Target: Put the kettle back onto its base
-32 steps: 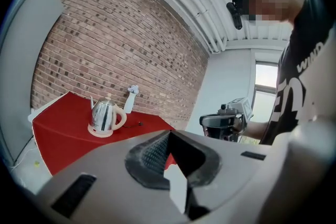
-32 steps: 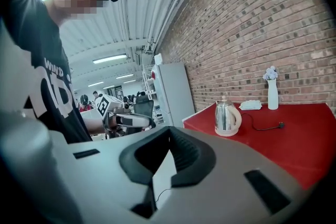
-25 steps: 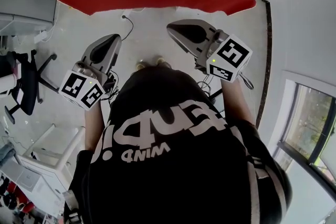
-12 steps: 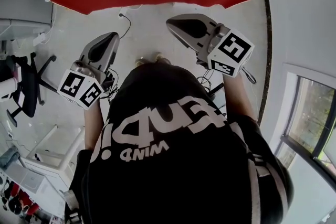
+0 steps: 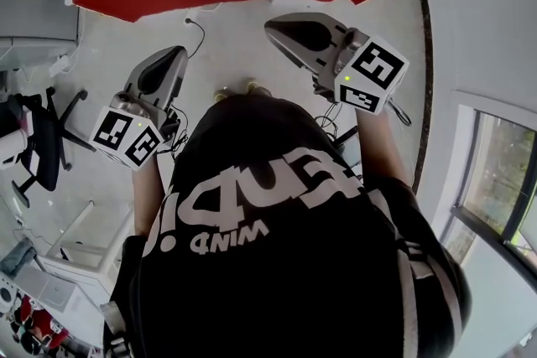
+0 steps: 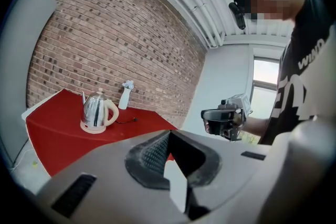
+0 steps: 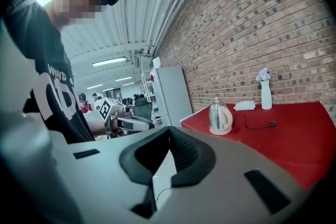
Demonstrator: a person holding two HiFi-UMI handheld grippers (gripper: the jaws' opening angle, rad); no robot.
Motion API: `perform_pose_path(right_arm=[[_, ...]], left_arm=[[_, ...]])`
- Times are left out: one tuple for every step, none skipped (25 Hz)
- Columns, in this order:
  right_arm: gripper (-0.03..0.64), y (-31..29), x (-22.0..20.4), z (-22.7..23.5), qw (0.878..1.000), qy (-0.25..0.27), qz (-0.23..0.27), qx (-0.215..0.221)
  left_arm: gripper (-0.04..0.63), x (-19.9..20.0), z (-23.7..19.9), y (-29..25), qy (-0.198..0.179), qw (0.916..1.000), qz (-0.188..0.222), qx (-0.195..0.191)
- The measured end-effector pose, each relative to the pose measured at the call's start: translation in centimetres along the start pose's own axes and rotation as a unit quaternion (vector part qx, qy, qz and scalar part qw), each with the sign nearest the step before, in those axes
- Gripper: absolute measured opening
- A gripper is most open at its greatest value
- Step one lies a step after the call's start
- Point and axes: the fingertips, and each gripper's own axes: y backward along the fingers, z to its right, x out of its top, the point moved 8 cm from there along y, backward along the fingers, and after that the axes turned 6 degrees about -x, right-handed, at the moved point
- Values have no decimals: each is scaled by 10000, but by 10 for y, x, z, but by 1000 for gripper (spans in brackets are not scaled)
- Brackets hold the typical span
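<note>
Looking ahead from both your grippers, the kettle [image 6: 97, 109] stands upright on its base [image 6: 93, 128] on the red table [image 6: 58, 139]. It is well apart from you, with bare floor [image 5: 226, 46] in between. It sits toward the left part of the table, so your left gripper [image 5: 178, 54] is the nearer one. The right gripper [image 5: 271, 23] would have to reach across. The handle [image 6: 111, 112] points right (the spout [image 6: 84, 98] points left). Both grippers have their jaws pressed together, with nothing in them. I think the kettle is already home on its base. Since a second ago, the table and kettle have slid up toward the top edge of the head view, so less of the kettle shows. Your grippers sit in about the same spots.
</note>
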Motion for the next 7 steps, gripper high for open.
perform_pose_path(right_arm=[[21, 0, 0, 0, 10000, -27, 19, 3], [21, 0, 0, 0, 10000, -37, 32, 9], [21, 0, -1, 1, 10000, -29, 32, 14], [21, -1, -2, 1, 10000, -13, 21, 21], [21, -2, -2, 3, 10000, 4, 6, 28], [21, -2, -3, 4, 10000, 20, -9, 35], [21, -3, -4, 5, 10000, 35, -24, 43]], left_arm=[[9, 0, 0, 0, 5, 10000, -18, 4], [9, 1, 0, -1, 17, 10000, -50, 16], [9, 1, 0, -2, 24, 10000, -71, 24], [9, 1, -1, -3, 25, 10000, -82, 28], [9, 1, -2, -4, 22, 10000, -85, 31], [9, 1, -3, -6, 18, 10000, -83, 32], [9, 1, -4, -7, 15, 10000, -80, 33]])
